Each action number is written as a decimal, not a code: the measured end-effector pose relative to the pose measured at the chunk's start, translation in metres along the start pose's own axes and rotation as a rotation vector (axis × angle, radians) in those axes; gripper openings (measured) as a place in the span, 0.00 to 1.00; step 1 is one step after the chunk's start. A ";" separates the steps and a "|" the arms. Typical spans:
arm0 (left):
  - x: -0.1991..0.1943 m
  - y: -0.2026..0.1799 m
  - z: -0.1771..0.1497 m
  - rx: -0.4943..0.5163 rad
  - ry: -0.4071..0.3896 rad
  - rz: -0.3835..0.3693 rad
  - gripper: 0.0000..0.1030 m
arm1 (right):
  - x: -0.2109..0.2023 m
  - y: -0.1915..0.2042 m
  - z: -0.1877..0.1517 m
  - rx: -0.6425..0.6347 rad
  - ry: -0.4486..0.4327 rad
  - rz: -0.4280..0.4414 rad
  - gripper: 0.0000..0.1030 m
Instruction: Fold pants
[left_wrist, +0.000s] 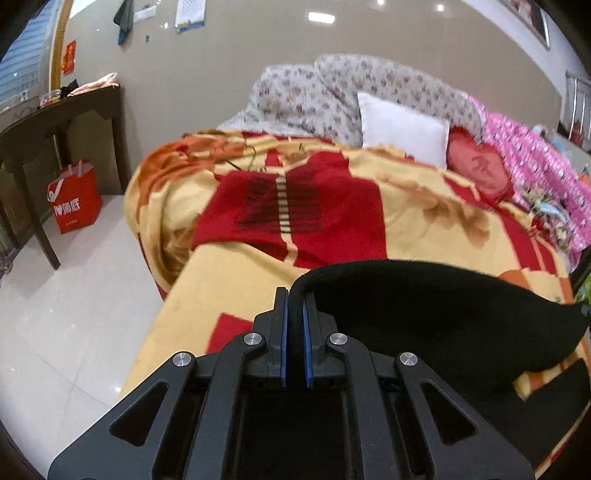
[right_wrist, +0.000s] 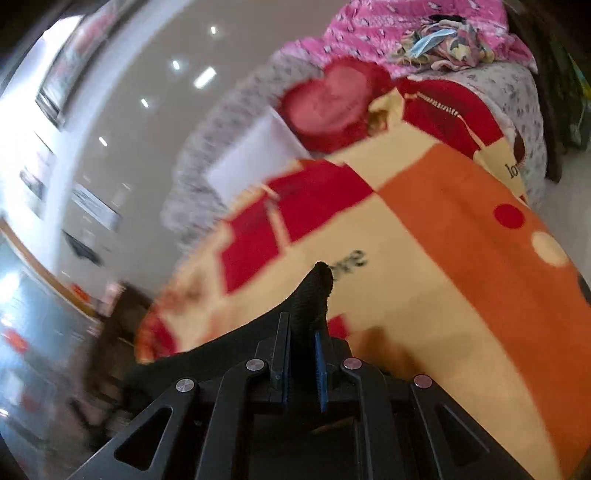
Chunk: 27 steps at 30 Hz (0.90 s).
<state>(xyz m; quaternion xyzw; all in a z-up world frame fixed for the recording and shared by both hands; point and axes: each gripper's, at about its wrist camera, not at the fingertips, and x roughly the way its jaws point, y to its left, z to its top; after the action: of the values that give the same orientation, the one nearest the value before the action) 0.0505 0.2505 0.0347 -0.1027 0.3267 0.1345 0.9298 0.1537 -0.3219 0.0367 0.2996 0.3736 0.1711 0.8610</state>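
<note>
Pants (left_wrist: 443, 314) hang between my two grippers, black and soft, lifted above the bed's blanket (left_wrist: 424, 221) so the cloth can drape and straighten under its own weight before I lay it down. My left gripper (left_wrist: 294, 306) has its blue pads pressed together on one edge of the fabric, which curves away to my right in a taut arc. My right gripper (right_wrist: 303, 332) pinches another bunched edge, a tuft of the knit poking up past the fingertips; its pads sit a little further apart only because the wad of cloth is thicker there. I hold both ends high and apart, I judge, to keep the garment stretched flat, not crumpled. The yellow, red and orange blanket below offers a broad spot to set it on, well short of the white pillow (left_wrist: 404, 129) and heart cushion (left_wrist: 480, 170) near the wall. The right view is smeared, so finer details there escape me.
</note>
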 end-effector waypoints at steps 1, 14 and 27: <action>0.010 -0.002 0.001 0.005 0.021 0.008 0.06 | 0.009 0.004 0.002 -0.035 -0.024 -0.025 0.13; -0.024 0.020 -0.008 -0.098 -0.073 -0.001 0.16 | -0.020 0.032 -0.006 -0.294 -0.110 -0.200 0.21; 0.020 -0.013 -0.022 -0.085 0.098 -0.210 0.27 | 0.036 0.023 -0.032 -0.368 0.151 -0.221 0.38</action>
<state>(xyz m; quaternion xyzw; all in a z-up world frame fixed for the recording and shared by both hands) 0.0574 0.2358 0.0064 -0.1823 0.3530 0.0451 0.9166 0.1519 -0.2731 0.0143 0.0811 0.4299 0.1631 0.8843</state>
